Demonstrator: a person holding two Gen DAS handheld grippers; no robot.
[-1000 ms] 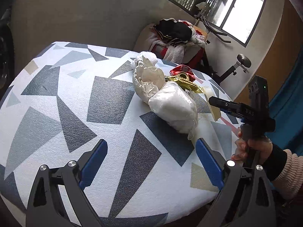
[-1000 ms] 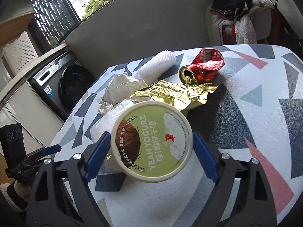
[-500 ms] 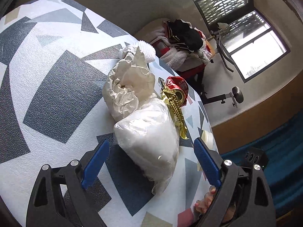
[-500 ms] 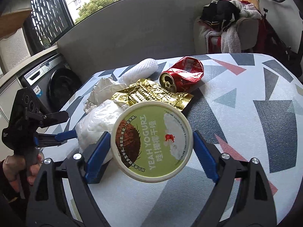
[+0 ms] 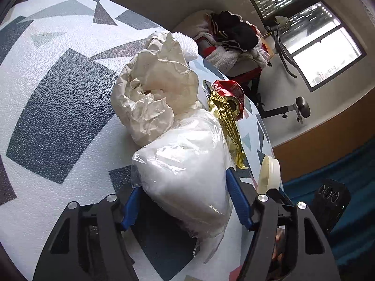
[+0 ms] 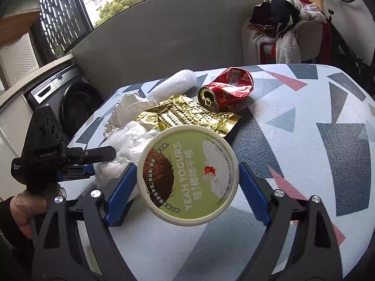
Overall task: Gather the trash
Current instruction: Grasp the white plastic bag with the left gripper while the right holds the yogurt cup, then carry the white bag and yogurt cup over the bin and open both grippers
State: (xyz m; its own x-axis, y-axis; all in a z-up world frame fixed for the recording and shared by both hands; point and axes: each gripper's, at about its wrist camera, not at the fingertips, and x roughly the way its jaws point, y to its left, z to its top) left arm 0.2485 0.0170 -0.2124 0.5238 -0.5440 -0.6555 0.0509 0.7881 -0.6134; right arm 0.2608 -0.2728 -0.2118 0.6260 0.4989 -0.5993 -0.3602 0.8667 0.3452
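Observation:
My right gripper (image 6: 185, 182) is shut on a green yogurt cup (image 6: 187, 178), held above the patterned table (image 6: 304, 140); the cup's edge also shows in the left wrist view (image 5: 269, 173). My left gripper (image 5: 185, 201) has its blue fingers on both sides of a clear plastic bag of white stuff (image 5: 185, 168), closed in against it; the bag also shows in the right wrist view (image 6: 124, 145). Behind it lie crumpled white paper (image 5: 152, 96), a gold foil wrapper (image 6: 187, 114), a crushed red can (image 6: 227, 86) and a white foam net (image 6: 173, 84).
A chair heaped with clothes (image 6: 283, 30) stands beyond the table. A washing machine (image 6: 68, 98) is at the left in the right wrist view. An exercise bike (image 5: 288, 53) stands by the window. A low grey wall (image 6: 152, 42) runs behind the table.
My left gripper moved forward onto the plastic bag and its fingers closed in around it. My right gripper kept hold of the yogurt cup and shifted slightly.

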